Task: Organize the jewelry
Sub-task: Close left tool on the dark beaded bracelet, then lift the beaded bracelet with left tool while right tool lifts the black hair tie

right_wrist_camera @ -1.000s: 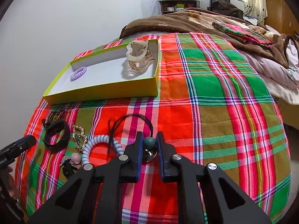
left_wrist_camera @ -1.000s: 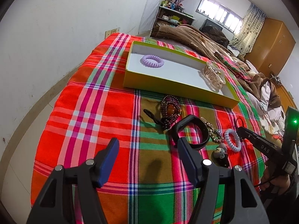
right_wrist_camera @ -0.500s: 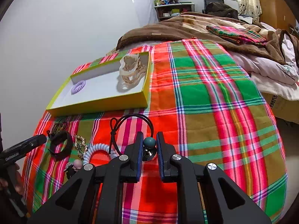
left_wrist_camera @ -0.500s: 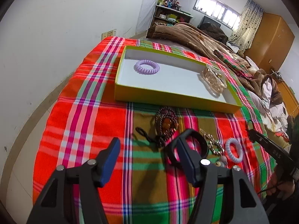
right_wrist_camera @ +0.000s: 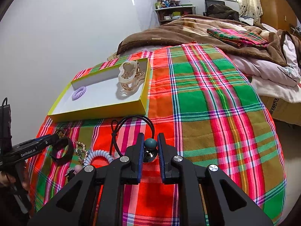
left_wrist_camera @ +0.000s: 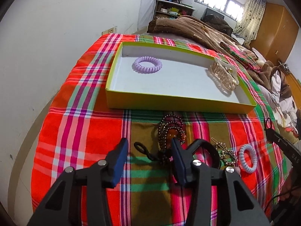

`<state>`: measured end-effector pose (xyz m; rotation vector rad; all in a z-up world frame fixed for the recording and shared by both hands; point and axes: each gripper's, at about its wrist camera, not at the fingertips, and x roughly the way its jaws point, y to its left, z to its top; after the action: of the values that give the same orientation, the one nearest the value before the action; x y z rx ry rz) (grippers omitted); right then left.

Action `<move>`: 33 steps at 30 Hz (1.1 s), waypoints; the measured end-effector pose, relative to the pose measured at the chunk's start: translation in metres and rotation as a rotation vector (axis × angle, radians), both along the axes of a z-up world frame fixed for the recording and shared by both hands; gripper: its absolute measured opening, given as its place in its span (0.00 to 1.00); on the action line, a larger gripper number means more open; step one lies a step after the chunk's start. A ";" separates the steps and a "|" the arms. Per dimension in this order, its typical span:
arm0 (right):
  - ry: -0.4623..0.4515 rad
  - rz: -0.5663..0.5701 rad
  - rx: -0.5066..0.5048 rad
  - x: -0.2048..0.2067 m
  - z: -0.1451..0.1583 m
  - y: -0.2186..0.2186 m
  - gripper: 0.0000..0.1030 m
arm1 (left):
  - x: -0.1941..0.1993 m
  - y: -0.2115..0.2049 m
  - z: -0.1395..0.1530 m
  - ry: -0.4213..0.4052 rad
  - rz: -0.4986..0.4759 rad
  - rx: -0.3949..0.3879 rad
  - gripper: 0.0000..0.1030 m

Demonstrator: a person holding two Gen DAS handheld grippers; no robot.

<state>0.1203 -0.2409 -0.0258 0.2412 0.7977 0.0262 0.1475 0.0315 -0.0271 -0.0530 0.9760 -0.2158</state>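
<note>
A yellow box (left_wrist_camera: 169, 100) (right_wrist_camera: 97, 111) on the plaid cloth holds a purple spiral hair tie (left_wrist_camera: 146, 64) (right_wrist_camera: 79, 93) and a clear claw clip (left_wrist_camera: 224, 75) (right_wrist_camera: 129, 79). My right gripper (right_wrist_camera: 150, 145) is shut on a black elastic hair tie (right_wrist_camera: 131, 119) by its teal bead (right_wrist_camera: 150, 144), lifted above the cloth. My left gripper (left_wrist_camera: 148, 150) is open, low over a beaded bracelet (left_wrist_camera: 170, 130) with a black cord. A black band (left_wrist_camera: 208, 150) (right_wrist_camera: 62, 150), a gold clip (left_wrist_camera: 225, 154) and a pale blue spiral tie (left_wrist_camera: 248, 158) (right_wrist_camera: 97, 155) lie beside it.
A white wall runs along the left. Brown blankets (right_wrist_camera: 188, 30) and bedding lie behind the box. The cloth (right_wrist_camera: 216, 103) stretches to the right of the box. A small figure charm (right_wrist_camera: 74, 169) lies by the blue tie.
My right gripper has lifted the black hair tie up off the cloth. My left gripper has moved forward towards the beaded bracelet, still open.
</note>
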 end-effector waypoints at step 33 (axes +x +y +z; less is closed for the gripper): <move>-0.016 -0.001 0.001 0.001 0.005 0.001 0.14 | -0.005 -0.010 0.013 -0.038 -0.033 0.025 0.08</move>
<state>0.1212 -0.2404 -0.0207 0.2417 0.7811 0.0271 0.1428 0.0213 -0.0139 -0.0102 0.9419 -0.2344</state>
